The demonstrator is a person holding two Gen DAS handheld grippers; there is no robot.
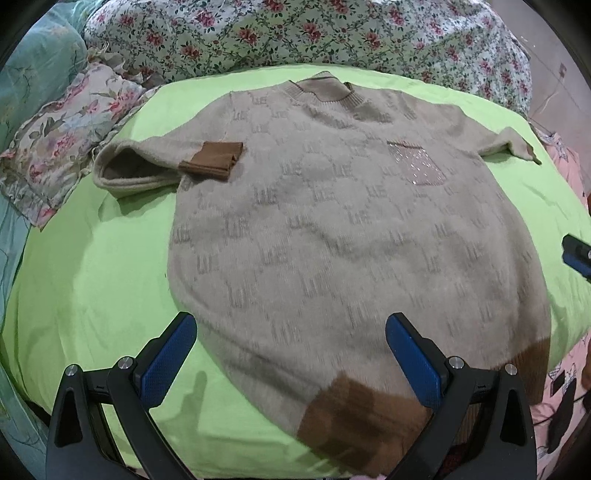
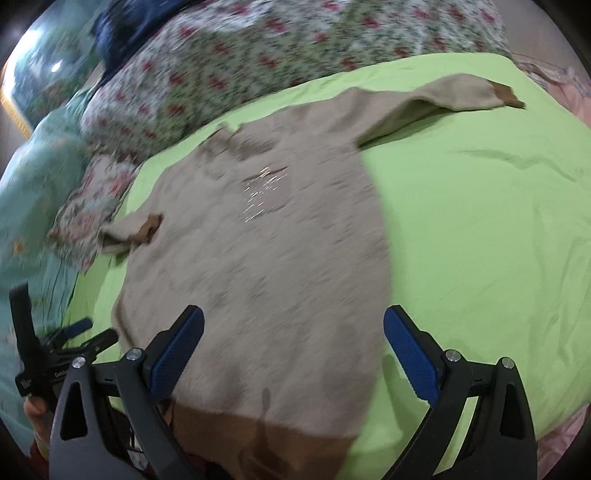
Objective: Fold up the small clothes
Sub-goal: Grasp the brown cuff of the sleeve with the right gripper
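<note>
A beige knit sweater (image 1: 332,221) with brown cuffs and hem lies flat, front up, on a lime green sheet (image 1: 103,288). Its left sleeve is folded in, with the brown cuff (image 1: 212,160) on the chest. A sparkly pocket (image 1: 417,162) sits on the right chest. The right sleeve (image 2: 454,98) stretches out sideways in the right wrist view. My left gripper (image 1: 291,350) is open and empty above the hem (image 1: 354,410). My right gripper (image 2: 293,350) is open and empty above the sweater's (image 2: 266,251) lower right part.
A floral quilt (image 1: 314,33) lies bunched behind the sweater. A floral pillow (image 1: 66,136) and teal bedding (image 1: 33,66) are at the left. Pink fabric (image 1: 565,369) borders the sheet at the right. The left gripper's body (image 2: 40,354) shows at the right wrist view's left edge.
</note>
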